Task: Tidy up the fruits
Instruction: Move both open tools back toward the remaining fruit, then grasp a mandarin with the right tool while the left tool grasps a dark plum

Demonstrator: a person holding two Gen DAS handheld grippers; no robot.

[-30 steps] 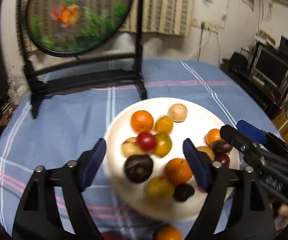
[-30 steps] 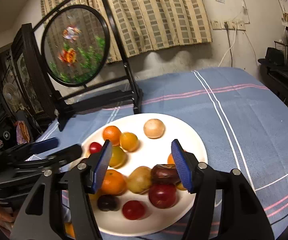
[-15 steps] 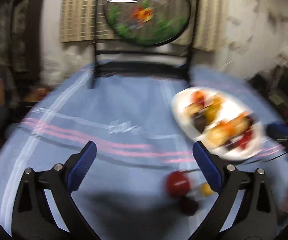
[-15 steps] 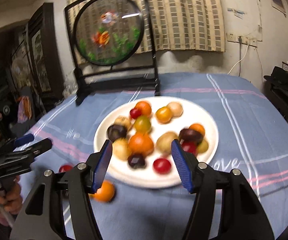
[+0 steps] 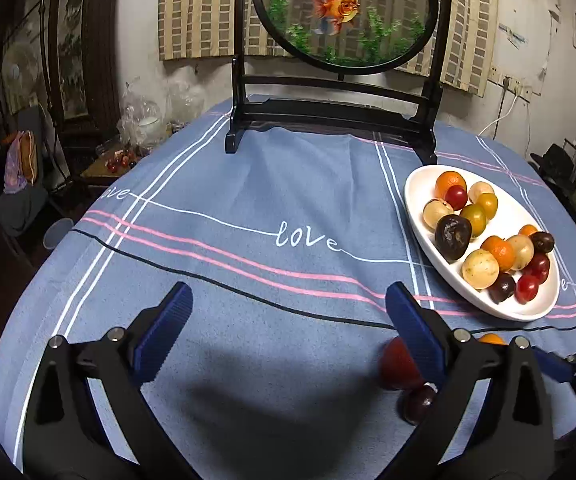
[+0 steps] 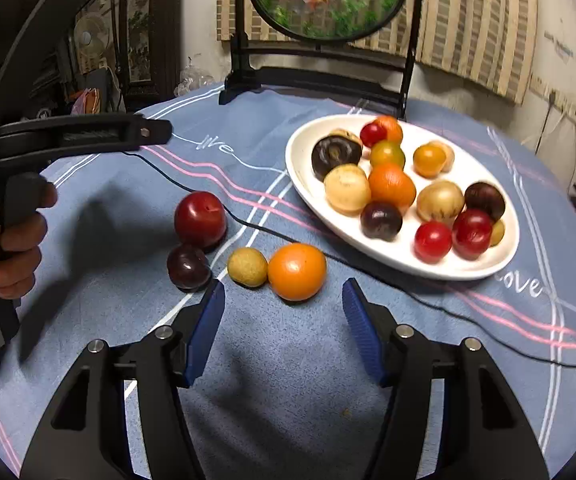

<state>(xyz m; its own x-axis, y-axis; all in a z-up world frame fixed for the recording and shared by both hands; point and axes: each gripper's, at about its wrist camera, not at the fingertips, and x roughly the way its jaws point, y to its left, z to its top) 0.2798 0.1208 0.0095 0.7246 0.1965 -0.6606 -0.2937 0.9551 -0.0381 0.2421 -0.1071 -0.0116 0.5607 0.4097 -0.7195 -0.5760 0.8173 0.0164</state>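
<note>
Fruits: glossy, round, mixed red, orange, yellow, dark purple. Four loose on tablecloth [image 6: 288,360] near its front edge; fourteen visible on white plate [image 6: 308,184]. Left gripper [image 5: 286,334] jaws spread wide, right gripper [image 6: 284,330] jaws spread, both empty.

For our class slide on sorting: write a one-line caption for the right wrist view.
Open right gripper faces four loose fruits, nearest a round orange, beside a white oval plate of fruit on a blue cloth.

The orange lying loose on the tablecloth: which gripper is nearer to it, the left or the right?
Right. The right gripper hangs open just short of the orange, which lies ahead of its fingertips. The left gripper is farther off; from its view the orange peeks out beyond its right finger.
</note>
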